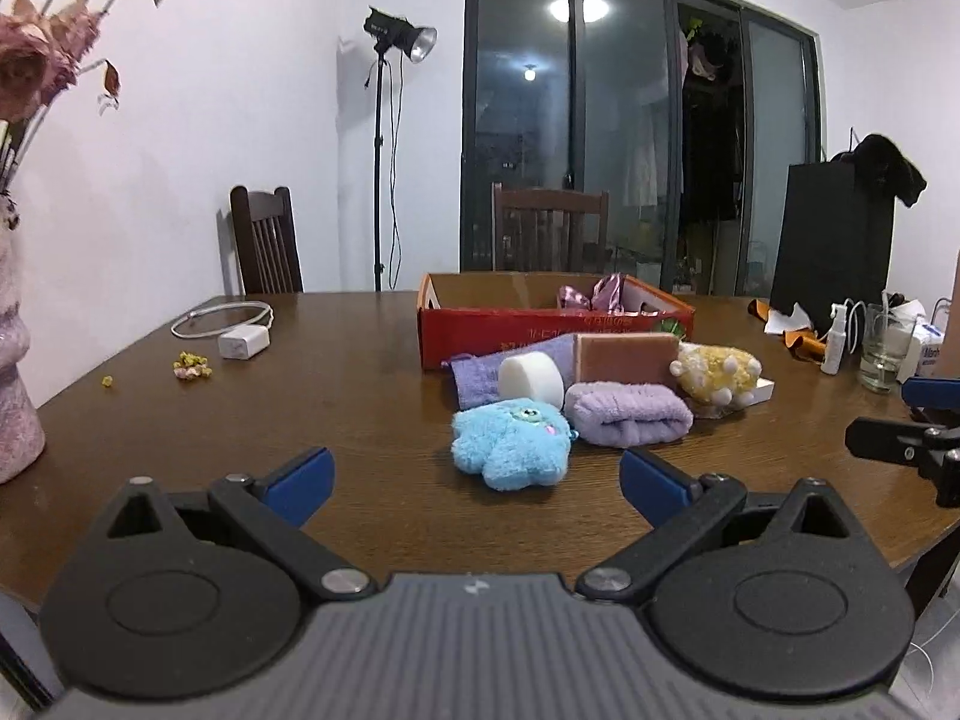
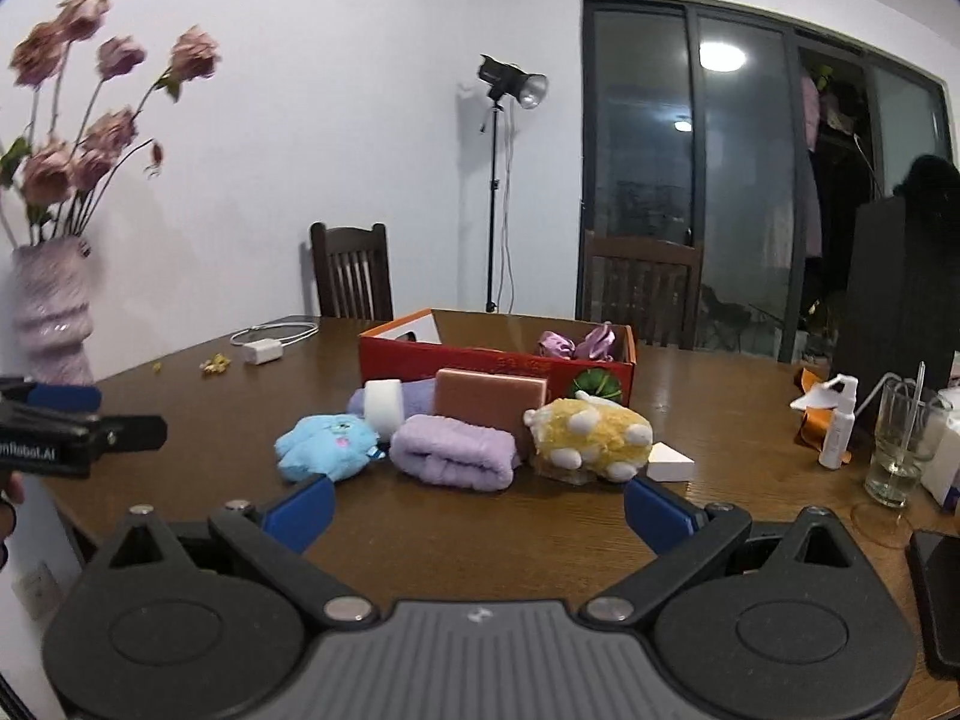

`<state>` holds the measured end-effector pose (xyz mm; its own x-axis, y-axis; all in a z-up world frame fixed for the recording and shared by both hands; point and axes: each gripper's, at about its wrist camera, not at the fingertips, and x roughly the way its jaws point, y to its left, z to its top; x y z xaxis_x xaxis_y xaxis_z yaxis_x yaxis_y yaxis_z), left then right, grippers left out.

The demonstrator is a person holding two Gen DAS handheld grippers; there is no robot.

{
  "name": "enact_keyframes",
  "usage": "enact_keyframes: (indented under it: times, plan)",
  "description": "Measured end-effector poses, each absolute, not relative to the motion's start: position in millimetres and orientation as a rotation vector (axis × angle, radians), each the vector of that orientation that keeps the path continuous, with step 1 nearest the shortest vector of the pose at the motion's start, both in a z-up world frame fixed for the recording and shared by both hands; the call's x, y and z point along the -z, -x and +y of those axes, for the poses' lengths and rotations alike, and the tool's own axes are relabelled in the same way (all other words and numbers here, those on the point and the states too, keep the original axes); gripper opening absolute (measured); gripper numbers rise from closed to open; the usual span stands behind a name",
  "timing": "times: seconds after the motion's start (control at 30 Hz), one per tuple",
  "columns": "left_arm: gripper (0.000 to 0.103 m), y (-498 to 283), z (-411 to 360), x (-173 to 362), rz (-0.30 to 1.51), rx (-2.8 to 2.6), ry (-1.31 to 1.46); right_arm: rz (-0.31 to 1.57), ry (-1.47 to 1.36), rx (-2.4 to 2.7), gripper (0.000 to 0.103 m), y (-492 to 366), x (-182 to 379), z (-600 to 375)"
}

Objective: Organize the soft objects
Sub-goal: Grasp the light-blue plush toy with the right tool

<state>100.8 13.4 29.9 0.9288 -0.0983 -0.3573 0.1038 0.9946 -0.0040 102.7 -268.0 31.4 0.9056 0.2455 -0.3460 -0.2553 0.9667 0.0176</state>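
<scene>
On the surface (image 1: pixel 360 396) we find both claws, left claw (image 1: pixel 477 483) and right claw (image 2: pixel 480 507), spread wide and empty, facing a blue plush toy (image 1: pixel 510 443) before the red box (image 1: pixel 540 324).

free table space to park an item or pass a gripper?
Bare wood between the white charger and the red cardboard box, and between both open grippers and the blue plush toy. Crowded: the soft pile at the box front, and the clear glass with the white spray bottle.

The red box (image 1: pixel 543 339) wall hides most of the pink satin cloth (image 1: pixel 594 294).
</scene>
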Motion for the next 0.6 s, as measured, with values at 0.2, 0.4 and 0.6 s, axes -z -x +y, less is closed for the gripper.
enact_keyframes:
  times: [0.2,0.4,0.6]
  plan:
    - [0.103,-145.5,10.0,-14.7,0.414,0.108,-0.004,0.425,-0.029,-0.302,0.093,-149.4,-22.1,-262.0]
    - [0.089,-196.9,22.7,-9.5,0.433,0.175,0.035,0.507,-0.096,-0.403,0.071,-208.0,-8.0,-233.9]
    - [0.05,-260.0,49.5,9.3,0.614,0.283,0.225,0.59,-0.179,-0.532,0.057,-263.3,9.3,-190.8]
